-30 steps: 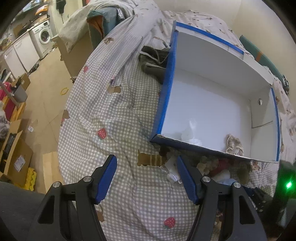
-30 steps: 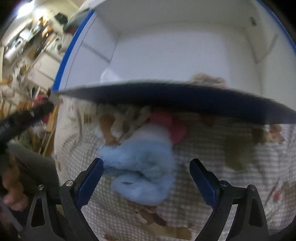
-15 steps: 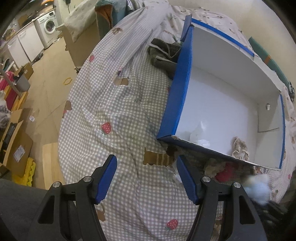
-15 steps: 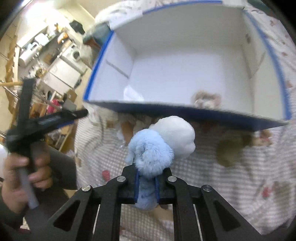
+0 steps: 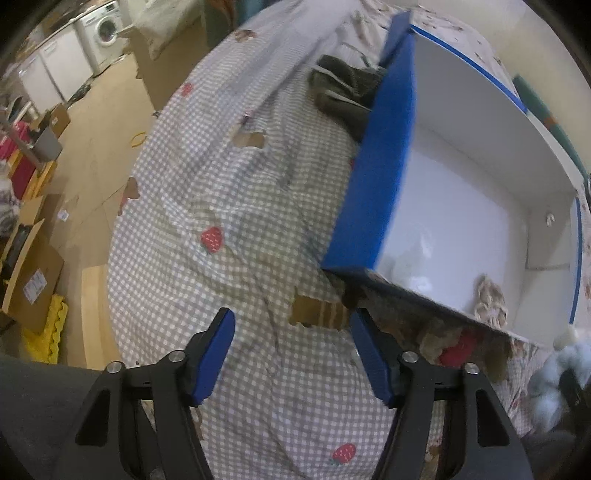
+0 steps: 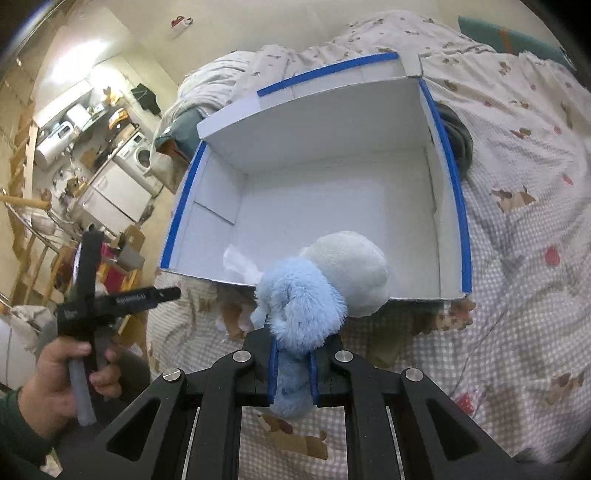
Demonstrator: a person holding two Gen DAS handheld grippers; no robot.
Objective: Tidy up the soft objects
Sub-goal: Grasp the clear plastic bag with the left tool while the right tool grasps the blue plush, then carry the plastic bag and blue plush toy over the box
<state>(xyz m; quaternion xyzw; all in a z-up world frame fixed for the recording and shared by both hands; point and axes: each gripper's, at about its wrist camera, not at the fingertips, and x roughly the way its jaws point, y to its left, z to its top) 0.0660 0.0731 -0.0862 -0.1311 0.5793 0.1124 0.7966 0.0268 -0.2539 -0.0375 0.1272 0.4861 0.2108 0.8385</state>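
Note:
My right gripper (image 6: pixel 291 360) is shut on a light blue and white plush toy (image 6: pixel 314 291) and holds it up at the near edge of a white box with blue rims (image 6: pixel 332 199). The box (image 5: pixel 376 184) lies open on the checked bedspread (image 5: pixel 229 206). A white crumpled item (image 6: pixel 238 264) and a beige plush (image 5: pixel 489 299) lie inside the box. A red soft item (image 5: pixel 458 349) and brown soft pieces lie under the box's near edge. My left gripper (image 5: pixel 291 354) is open and empty above the bedspread, left of the box. The held plush shows blurred at the right edge (image 5: pixel 554 369).
A dark green garment (image 5: pixel 343 96) lies by the box's far left corner. A dark round item (image 6: pixel 458 136) sits behind the box's right wall. The bed edge drops to a floor with cardboard boxes (image 5: pixel 33 280) and washing machines (image 5: pixel 103 29).
My right gripper closed on the blue plush and lifted it from the bedspread up to the box's near edge. My left gripper drew back to the left, still open.

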